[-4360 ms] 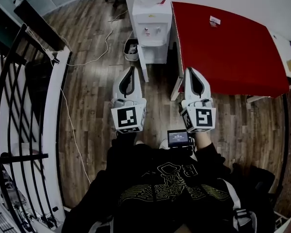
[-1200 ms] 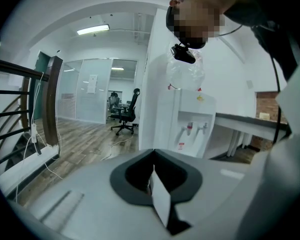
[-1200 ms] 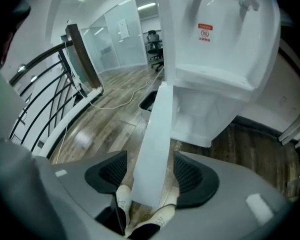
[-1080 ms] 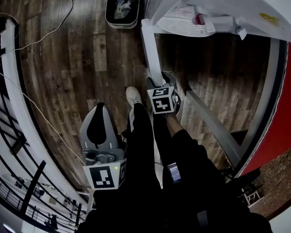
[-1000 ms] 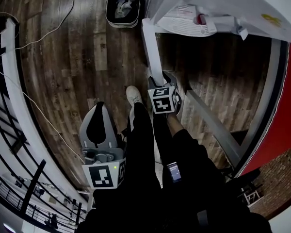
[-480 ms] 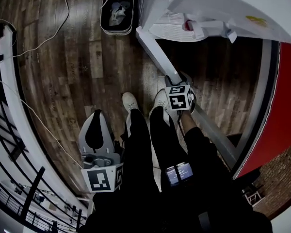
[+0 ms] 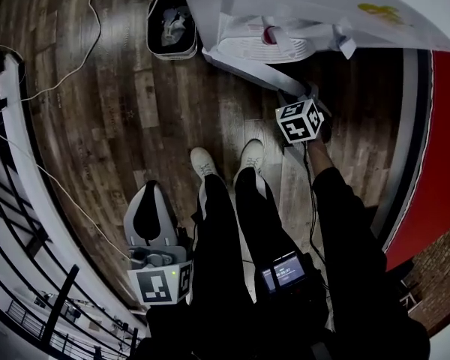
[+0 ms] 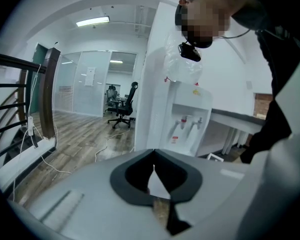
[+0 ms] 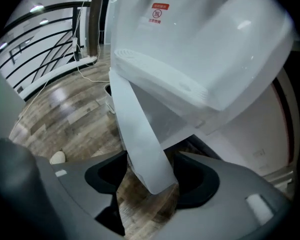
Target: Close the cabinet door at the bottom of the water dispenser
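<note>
The white water dispenser (image 7: 322, 2) stands at the top of the head view. Its low cabinet door (image 7: 251, 68) lies at a shallow angle to the body, partly ajar. My right gripper (image 7: 307, 100) is at the door's free edge. In the right gripper view the door's edge (image 9: 140, 134) runs down between the jaws of the right gripper (image 9: 152, 159). Those jaws have just been opening and stand apart from the edge on both sides. My left gripper (image 7: 151, 190) hangs shut and empty by the person's left leg, and the left gripper (image 8: 154, 156) looks toward the dispenser (image 8: 190, 119).
A black waste bin (image 7: 170, 25) with a liner stands left of the dispenser. Cables (image 7: 82, 36) trail over the wood floor. A black railing (image 7: 15, 201) runs along the left. A red table (image 7: 444, 156) and its white frame (image 7: 401, 126) are at the right. The person's shoes (image 7: 206, 163) stand below the door.
My right gripper has moved right and toward the dispenser with the door's edge, so the door has swung much nearer its body. The left gripper has barely shifted.
</note>
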`<action>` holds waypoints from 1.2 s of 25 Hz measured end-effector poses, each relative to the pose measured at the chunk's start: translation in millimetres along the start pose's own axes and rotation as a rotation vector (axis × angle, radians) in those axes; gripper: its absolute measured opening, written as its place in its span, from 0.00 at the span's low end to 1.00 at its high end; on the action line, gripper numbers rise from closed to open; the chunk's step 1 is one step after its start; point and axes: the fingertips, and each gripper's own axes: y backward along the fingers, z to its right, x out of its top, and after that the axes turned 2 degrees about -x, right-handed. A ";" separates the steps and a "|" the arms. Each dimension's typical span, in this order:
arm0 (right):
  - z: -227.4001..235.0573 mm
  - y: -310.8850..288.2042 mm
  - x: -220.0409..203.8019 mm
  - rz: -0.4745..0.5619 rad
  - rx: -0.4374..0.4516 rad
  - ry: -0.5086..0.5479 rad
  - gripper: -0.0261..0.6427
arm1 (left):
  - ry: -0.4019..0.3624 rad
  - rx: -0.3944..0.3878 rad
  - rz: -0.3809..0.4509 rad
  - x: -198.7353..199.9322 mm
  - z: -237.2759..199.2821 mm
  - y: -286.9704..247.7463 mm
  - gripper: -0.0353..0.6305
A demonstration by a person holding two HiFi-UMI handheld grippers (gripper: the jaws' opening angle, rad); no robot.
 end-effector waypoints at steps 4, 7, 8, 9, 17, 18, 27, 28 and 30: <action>31.9 -13.3 8.3 0.007 -0.052 0.010 0.51 | -0.021 -0.011 0.014 6.1 6.0 -6.2 0.06; 48.4 -21.2 16.8 0.006 -0.105 0.022 0.54 | -0.012 -0.008 0.029 9.3 12.5 -14.5 0.06; 57.9 -19.6 18.2 0.011 -0.147 0.019 0.55 | -0.002 -0.013 0.022 8.8 16.7 -16.8 0.06; 67.9 -16.6 18.3 0.018 -0.193 0.008 0.55 | 0.001 -0.024 0.016 8.9 21.2 -18.5 0.06; 97.1 -27.1 1.3 0.002 -0.223 -0.253 0.50 | -0.032 -0.095 0.004 8.5 44.7 -26.5 0.06; 102.0 -29.5 4.1 0.007 -0.223 -0.283 0.50 | -0.035 -0.103 0.010 9.4 46.7 -28.1 0.06; 120.2 -16.0 15.1 0.104 -0.281 -0.320 0.35 | -0.039 -0.106 0.043 17.7 53.3 -33.9 0.06; 121.5 -6.5 17.1 0.143 -0.318 -0.315 0.28 | -0.038 -0.104 0.039 17.1 54.0 -33.8 0.06; 120.8 10.2 19.6 0.203 -0.372 -0.321 0.19 | -0.047 -0.094 0.035 16.8 54.2 -32.6 0.06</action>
